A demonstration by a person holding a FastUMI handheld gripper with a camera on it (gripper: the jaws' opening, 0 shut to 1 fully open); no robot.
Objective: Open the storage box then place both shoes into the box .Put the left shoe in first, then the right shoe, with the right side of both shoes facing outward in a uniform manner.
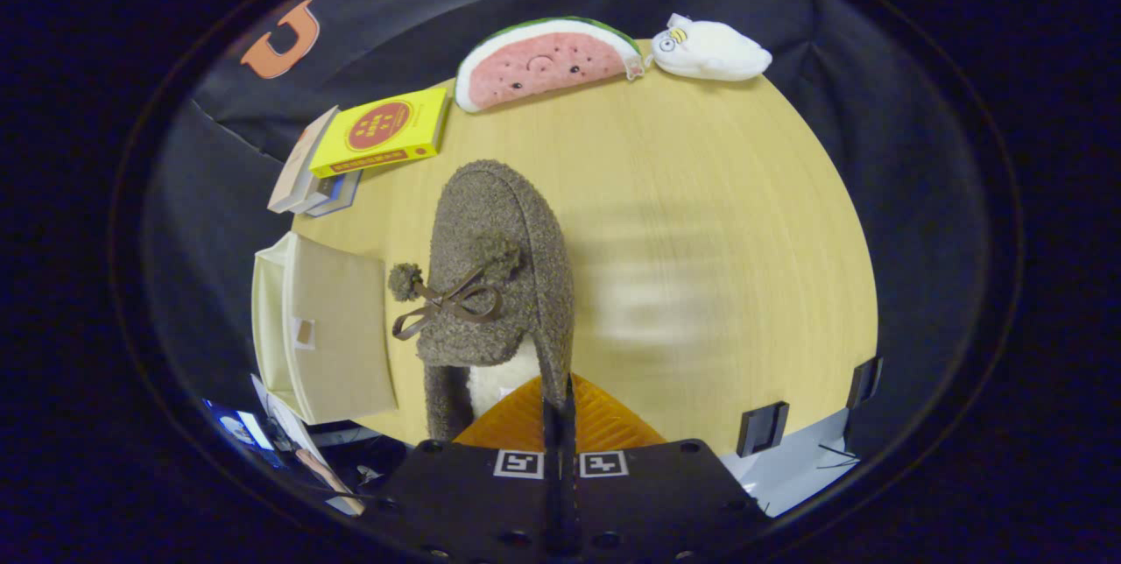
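Gripper [559,411]: fingers drawn together, nearly touching, clamped on the heel rim of the shoe [495,275]; both fingers press the rim's right wall where it meets them.

Shoe: brown fuzzy slipper, pale fleecy lining showing at the heel opening just ahead of the fingers. Toe points away from the gripper, toward the far side of the table [701,222]. A brown ribbon bow with a pompom sits on the upper, the pompom hanging to the left side. The shoe appears lifted or tilted above the tabletop; contact with the table cannot be told.

Box [328,336]: beige fabric storage box, left of the shoe at the table's near left edge, just beside the shoe's bow. Its flat lid panel faces up, with a small tab near its left side. Whether it is fully closed cannot be told.

Books [381,133]: a short stack beyond the box, at the table's left edge; a yellow one with a red round mark lies on top.

Watermelon plush [547,63]: slice-shaped, at the far edge, beyond the shoe's toe.

White plush [711,50]: just right of the watermelon plush, nearly touching its tip.

Table: round, light wood grain; two dark clips [762,428] on the near right edge.
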